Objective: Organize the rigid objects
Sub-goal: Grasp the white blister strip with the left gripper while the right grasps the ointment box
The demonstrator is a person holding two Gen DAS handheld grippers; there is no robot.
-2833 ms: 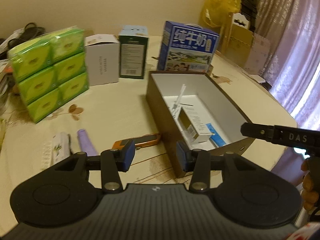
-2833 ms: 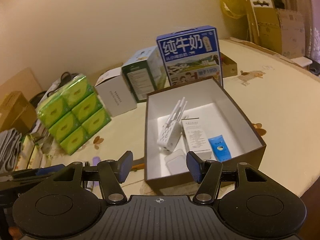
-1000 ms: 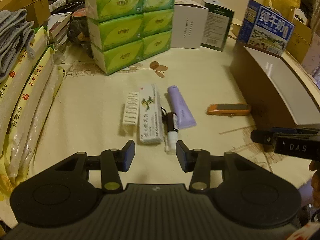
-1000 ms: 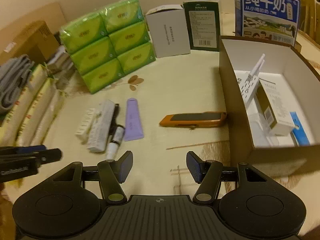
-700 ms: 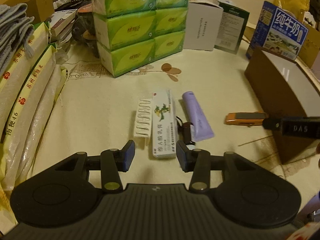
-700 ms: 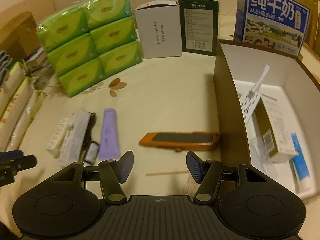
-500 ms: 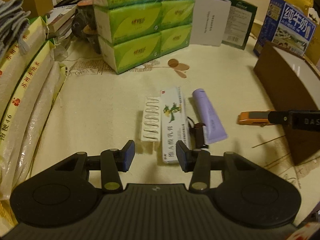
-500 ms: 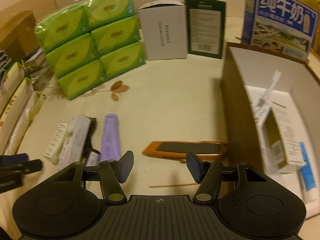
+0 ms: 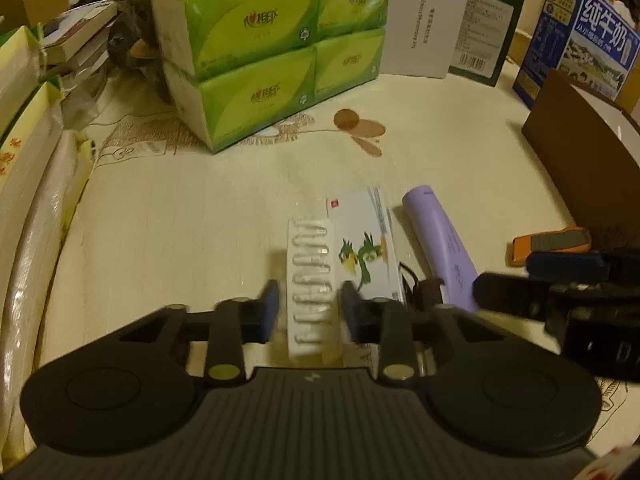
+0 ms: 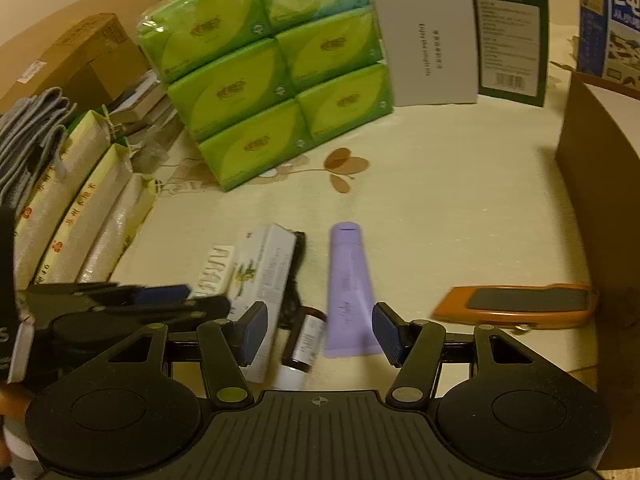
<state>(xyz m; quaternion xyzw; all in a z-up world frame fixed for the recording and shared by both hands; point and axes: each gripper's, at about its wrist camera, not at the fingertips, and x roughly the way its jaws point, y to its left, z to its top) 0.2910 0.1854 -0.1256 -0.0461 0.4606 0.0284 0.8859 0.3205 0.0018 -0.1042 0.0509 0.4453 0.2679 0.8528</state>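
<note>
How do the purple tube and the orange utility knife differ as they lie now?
The purple tube points away from the right gripper, lying between its open fingers; the orange utility knife lies crosswise, outside them, near the brown box. The tube is one colour; the knife has a dark inlay. Both lie flat.

glossy plastic tissue packs (image 9: 256, 40), matt cardboard box (image 10: 596, 184)

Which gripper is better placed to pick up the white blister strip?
Left. The left gripper already straddles the white blister strip, jaws closing around it. The right gripper sits open over the purple tube and small bottle.
</note>
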